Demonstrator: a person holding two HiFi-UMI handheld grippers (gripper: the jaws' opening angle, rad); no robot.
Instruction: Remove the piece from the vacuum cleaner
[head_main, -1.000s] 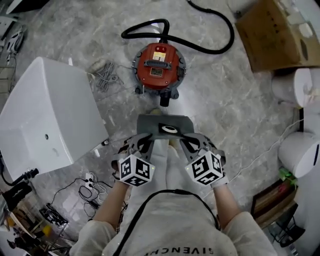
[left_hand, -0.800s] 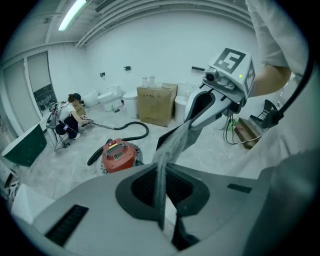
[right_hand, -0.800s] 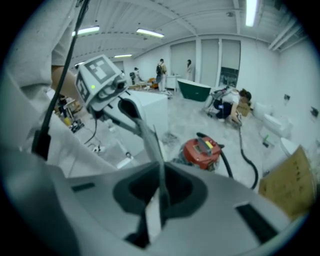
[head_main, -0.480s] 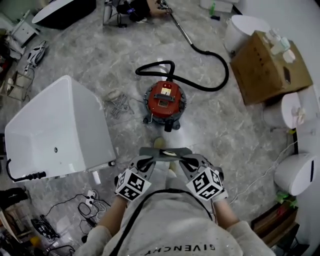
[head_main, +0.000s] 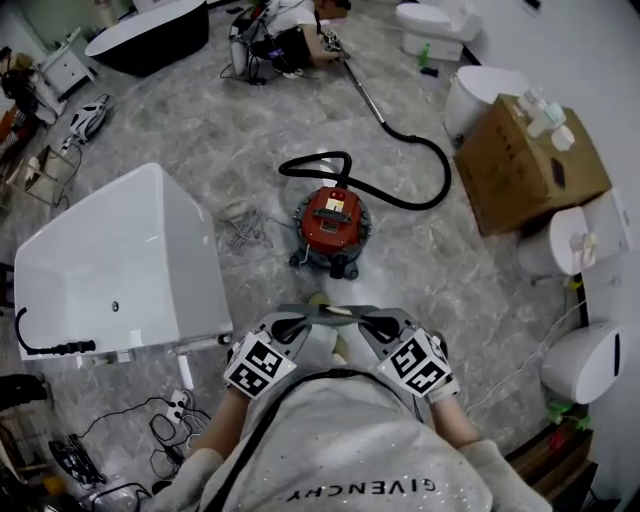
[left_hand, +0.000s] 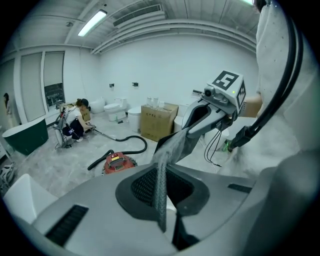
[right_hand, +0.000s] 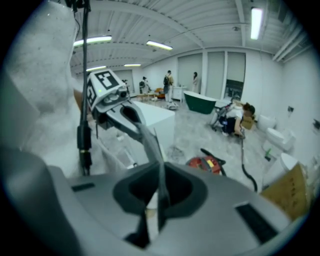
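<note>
The red vacuum cleaner (head_main: 333, 225) stands on the marble floor ahead of me, its black hose (head_main: 425, 185) looping to the right; it also shows in the left gripper view (left_hand: 118, 162) and the right gripper view (right_hand: 206, 163). A flat grey mesh piece (head_main: 328, 312) hangs close to my body, clear of the vacuum. My left gripper (head_main: 297, 322) is shut on its left edge and my right gripper (head_main: 366, 321) on its right edge. The sheet (left_hand: 170, 150) runs from the left jaws toward the other gripper, and in the right gripper view the piece (right_hand: 150, 142) is pinched edge-on.
A white bathtub (head_main: 110, 260) sits at my left, with cables (head_main: 170, 420) on the floor beside it. A cardboard box (head_main: 530, 160) and white toilets (head_main: 590, 235) line the right. A person (head_main: 290, 40) crouches at the far end by the hose wand.
The grey piece has risen from flat over the floor to edge-on near my chest. The vacuum now looks farther away. Both grippers have stayed shut on the piece.
</note>
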